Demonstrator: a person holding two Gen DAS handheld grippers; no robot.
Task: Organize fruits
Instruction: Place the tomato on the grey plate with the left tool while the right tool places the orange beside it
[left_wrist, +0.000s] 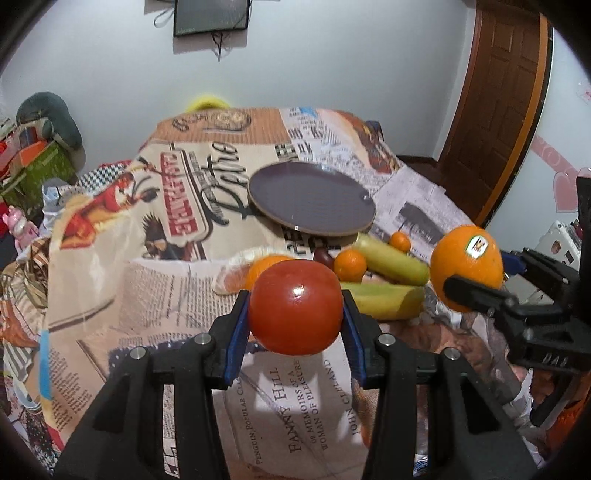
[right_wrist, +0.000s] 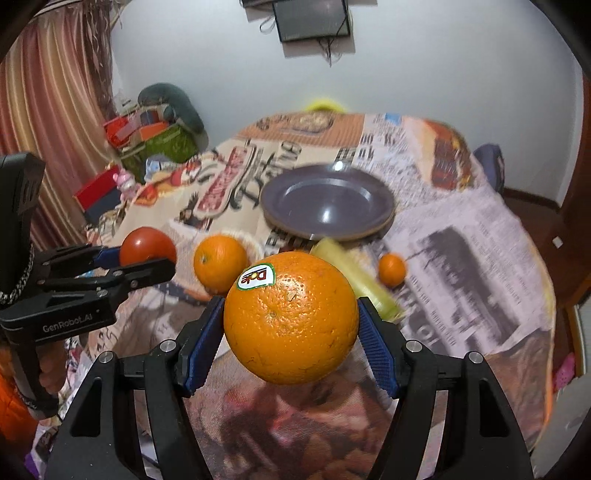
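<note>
A glossy round red tomato (left_wrist: 295, 307) sits clamped between the blue pads of the left gripper (left_wrist: 295, 314), held above the newspaper-print tablecloth (left_wrist: 177, 280). The right gripper (right_wrist: 291, 325) grasps a large stickered orange (right_wrist: 291, 317). Beyond them lies an empty purple round plate (right_wrist: 327, 201), near loose small oranges (right_wrist: 220, 263) and pale green bananas (left_wrist: 391, 260).

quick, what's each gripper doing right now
left gripper: shut on the tomato, held off the table.
right gripper: shut on the large orange, also held off the table.

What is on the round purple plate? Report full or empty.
Empty. The round purple plate shows only its bare glossy surface in both wrist views; all the fruit lies off it.
</note>
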